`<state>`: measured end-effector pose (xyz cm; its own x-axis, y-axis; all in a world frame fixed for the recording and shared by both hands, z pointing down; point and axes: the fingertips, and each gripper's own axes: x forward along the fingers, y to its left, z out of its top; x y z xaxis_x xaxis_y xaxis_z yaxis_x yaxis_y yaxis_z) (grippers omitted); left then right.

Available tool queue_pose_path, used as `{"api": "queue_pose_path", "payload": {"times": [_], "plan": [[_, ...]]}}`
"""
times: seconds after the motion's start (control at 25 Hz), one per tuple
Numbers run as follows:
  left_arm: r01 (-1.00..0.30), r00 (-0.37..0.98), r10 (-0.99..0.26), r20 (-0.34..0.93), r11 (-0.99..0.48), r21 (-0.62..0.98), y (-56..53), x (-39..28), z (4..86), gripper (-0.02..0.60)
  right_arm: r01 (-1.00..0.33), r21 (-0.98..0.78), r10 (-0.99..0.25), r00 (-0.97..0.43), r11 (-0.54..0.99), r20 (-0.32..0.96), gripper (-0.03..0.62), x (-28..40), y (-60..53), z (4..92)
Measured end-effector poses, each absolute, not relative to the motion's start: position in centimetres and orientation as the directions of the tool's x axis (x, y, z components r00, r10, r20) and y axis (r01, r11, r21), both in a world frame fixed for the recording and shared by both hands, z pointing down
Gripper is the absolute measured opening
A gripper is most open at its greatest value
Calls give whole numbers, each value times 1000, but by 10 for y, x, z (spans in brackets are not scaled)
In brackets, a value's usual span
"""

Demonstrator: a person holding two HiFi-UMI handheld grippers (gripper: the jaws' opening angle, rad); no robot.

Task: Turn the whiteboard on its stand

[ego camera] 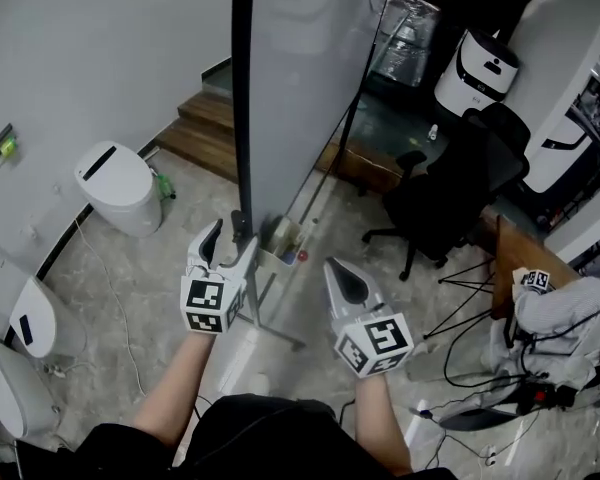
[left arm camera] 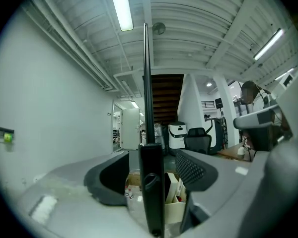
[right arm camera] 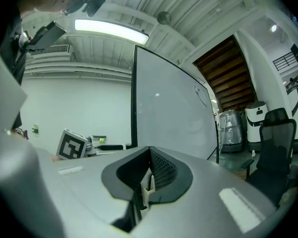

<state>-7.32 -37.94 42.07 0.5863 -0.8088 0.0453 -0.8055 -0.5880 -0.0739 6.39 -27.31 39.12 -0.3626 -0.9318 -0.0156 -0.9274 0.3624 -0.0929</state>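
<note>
Left tongs [left arm camera: 152, 158] wide, whiteboard edge [left arm camera: 146, 83] between them, clear only in left gripper view; right tongs [right arm camera: 149, 151] closed

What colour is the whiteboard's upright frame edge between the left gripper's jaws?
The whiteboard's upright frame edge is black, clearest in the left gripper view.

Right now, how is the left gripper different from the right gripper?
The left gripper has its jaws apart, while the right gripper has its jaws together. The left gripper straddles the black edge post of the whiteboard; the right gripper holds nothing and sits apart from the board. Both are grey and point toward the whiteboard.
</note>
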Motion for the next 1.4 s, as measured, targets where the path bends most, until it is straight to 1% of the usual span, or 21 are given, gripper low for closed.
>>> {"api": "queue_pose_path", "payload": {"times": [0.2, 0.32, 0.4, 0.48, 0.6, 0.76, 0.92, 1.4], "plan": [[-793, 601, -797, 63, -604, -76, -400, -72, 439, 313, -944, -105, -950, -312, 312, -12, 8, 62, -282, 396], [-794, 601, -797, 68, -604, -67, -404, -67, 437, 311, -946, -111, -952, -306, 305, -3, 8, 64, -287, 401], [-795, 598, -798, 74, -602, -69, -406, -64, 438, 301, -947, -111, -953, -304, 302, -2, 8, 67, -289, 400], [-800, 591, -804, 64, -595, -80, -409, -62, 440, 265, -947, -111, -953, -303, 302, -4, 8, 71, -292, 399], [-810, 576, -814, 72, -580, -86, -412, -60, 442, 247, -945, -117, -952, -308, 305, 0, 8, 78, -294, 401], [-826, 551, -830, 83, -557, -90, -413, -62, 445, 241, -939, -116, -946, -325, 323, -2, 8, 85, -297, 400], [-841, 527, -845, 91, -534, -91, -413, -59, 444, 213, -933, -121, -940, -341, 339, -6, 8, 95, -297, 399], [-857, 508, -855, 108, -514, -37, -412, -59, 442, 202, -925, -127, -933, -359, 357, -11, 8, 118, -288, 399]]}}
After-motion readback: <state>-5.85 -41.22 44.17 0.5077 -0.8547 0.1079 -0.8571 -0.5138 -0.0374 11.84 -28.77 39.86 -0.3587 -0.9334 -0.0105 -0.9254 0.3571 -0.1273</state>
